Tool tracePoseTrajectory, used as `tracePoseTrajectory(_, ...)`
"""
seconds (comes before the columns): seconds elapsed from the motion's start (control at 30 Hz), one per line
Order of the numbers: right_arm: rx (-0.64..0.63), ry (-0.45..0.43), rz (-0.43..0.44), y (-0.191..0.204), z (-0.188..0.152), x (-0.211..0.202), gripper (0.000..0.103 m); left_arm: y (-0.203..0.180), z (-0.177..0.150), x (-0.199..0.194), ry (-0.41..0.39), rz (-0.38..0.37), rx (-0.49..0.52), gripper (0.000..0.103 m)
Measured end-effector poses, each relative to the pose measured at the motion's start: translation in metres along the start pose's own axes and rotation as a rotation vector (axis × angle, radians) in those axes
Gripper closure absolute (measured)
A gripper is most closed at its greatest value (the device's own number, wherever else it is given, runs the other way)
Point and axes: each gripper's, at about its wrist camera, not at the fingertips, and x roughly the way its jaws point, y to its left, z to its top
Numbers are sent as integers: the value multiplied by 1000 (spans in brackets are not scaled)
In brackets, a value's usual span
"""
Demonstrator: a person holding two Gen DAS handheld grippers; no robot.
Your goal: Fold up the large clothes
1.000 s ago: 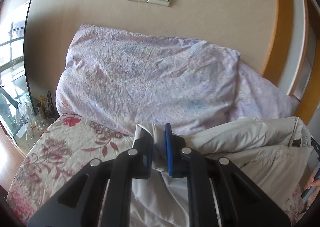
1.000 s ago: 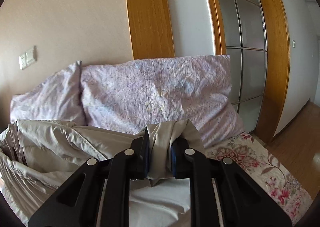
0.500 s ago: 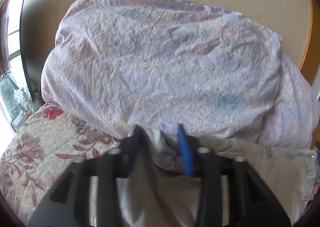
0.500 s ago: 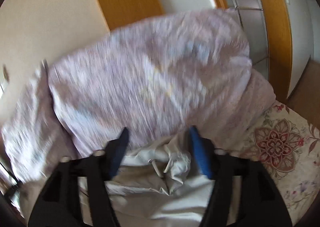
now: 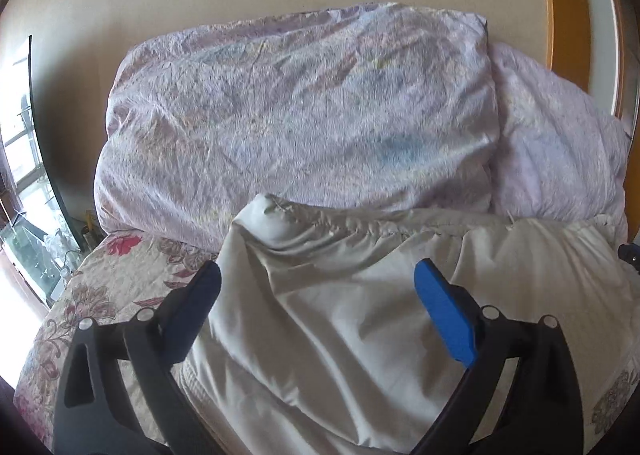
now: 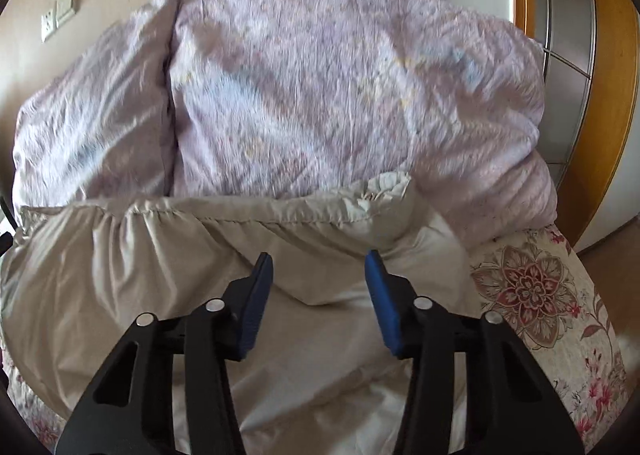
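Note:
A large pale grey-beige garment (image 5: 360,315) lies on the bed, its gathered hem against the pillows; it also shows in the right wrist view (image 6: 180,263). My left gripper (image 5: 316,287) is open and empty, just above the garment's left corner (image 5: 268,215). My right gripper (image 6: 318,275) is open and empty, above the garment near its right corner (image 6: 384,195).
Two lilac pillows (image 5: 300,123) (image 6: 340,95) lean on the beige wall behind the garment. A floral bedspread (image 5: 120,275) (image 6: 532,295) covers the bed. A glass table (image 5: 28,251) stands left of the bed. A wooden door frame (image 6: 612,95) is at right.
Both grippers held the garment's hem corners a second ago. They lowered it toward the pillows, opened and let go; the garment now lies on the bed.

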Motion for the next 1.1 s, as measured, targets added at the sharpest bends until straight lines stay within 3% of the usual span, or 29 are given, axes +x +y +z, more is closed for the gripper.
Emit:
tracePoseTrajectory(0.07, -17, 24, -33, 3, -1, 12, 55, -5, -1, 13, 3, 44, 20, 6)
tracePoseTrajectory(0.13, -9, 102, -54, 4, 0, 33, 57, -9, 1, 28, 24, 90, 35, 6)
tracePoseTrajectory(0.3, 48, 199, -115, -4, -3, 73, 57, 1, 0, 67, 113, 173, -24, 5)
tracePoseTrajectory(0.6, 61, 189, -197, 2, -10, 101, 56, 12, -10, 99, 163, 177, -90, 2)
tracePoseTrajectory(1.1, 94, 180, -178, -18, -22, 123, 53, 16, -16, 135, 264, 123, -112, 2)
